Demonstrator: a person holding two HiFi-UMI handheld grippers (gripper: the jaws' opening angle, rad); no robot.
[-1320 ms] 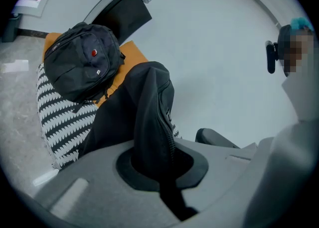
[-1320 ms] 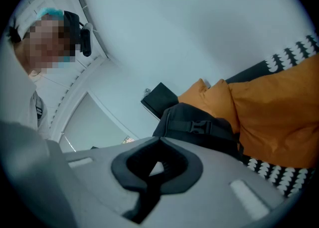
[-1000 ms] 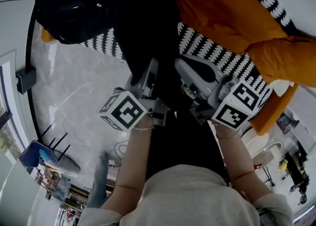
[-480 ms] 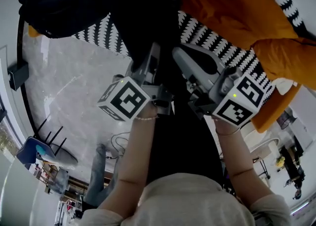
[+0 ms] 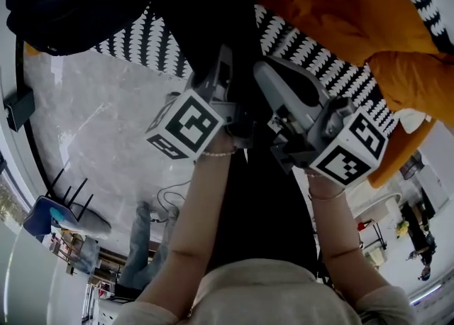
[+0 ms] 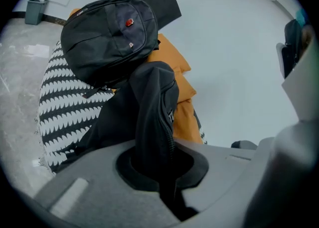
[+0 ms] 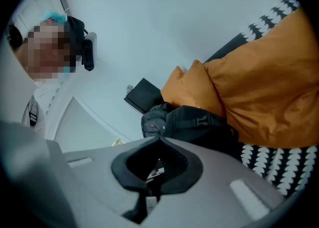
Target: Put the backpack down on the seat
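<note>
Hard to see the whole backpack (image 6: 107, 38): it's rounded, black matte nylon, lying on the zigzag-patterned seat (image 6: 60, 107), and the seat's puffy orange cushion (image 7: 264, 82) is partly hidden behind it. In front of the seat, our left gripper (image 6: 159, 155) is clamped on a padded black fabric fold (image 6: 154, 102) with a zip. Our right gripper (image 7: 158, 145) has its jaws pressed together, and whatever's pinched there is too dark to tell.
</note>
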